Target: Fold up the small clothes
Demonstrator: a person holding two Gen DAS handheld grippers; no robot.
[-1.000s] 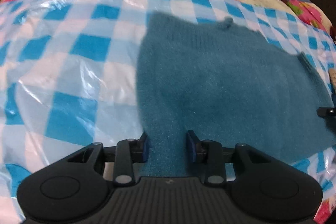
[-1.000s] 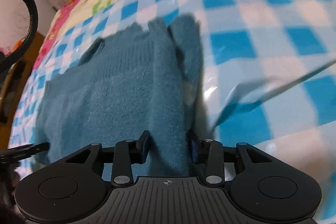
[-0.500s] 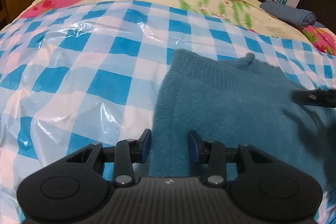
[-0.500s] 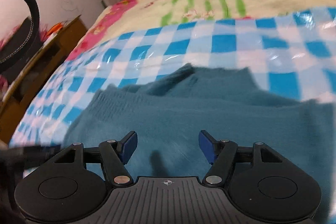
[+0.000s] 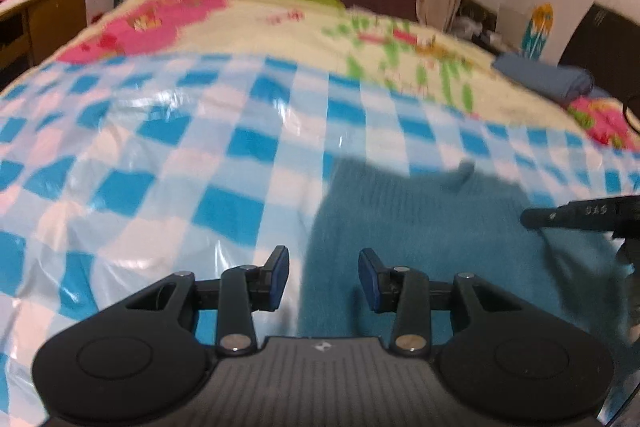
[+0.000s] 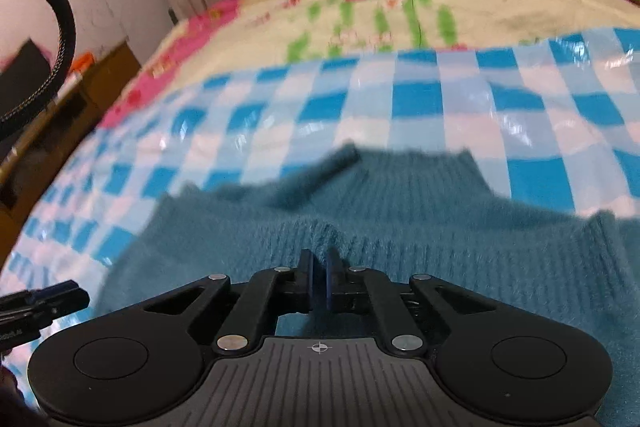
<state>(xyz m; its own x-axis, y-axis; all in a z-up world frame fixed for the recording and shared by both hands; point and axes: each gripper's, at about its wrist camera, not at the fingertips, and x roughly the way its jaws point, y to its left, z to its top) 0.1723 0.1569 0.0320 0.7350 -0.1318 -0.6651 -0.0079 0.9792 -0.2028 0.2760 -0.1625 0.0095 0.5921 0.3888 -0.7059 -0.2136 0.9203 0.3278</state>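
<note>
Right wrist view: a teal sweater [image 6: 420, 227] was pinched by the right gripper [image 6: 319, 277] — likely for folding — while the left gripper [image 5: 323, 277] was held spread, empty.

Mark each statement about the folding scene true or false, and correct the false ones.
1. The right gripper is shut on the sweater. True.
2. The left gripper is shut on the sweater. False: its jaws stand open, holding nothing.
3. The sweater lies on a checked plastic sheet. True.
4. The sweater is red. False: it is teal.
5. A folded blue cloth lies on the bed's far right. True.
</note>
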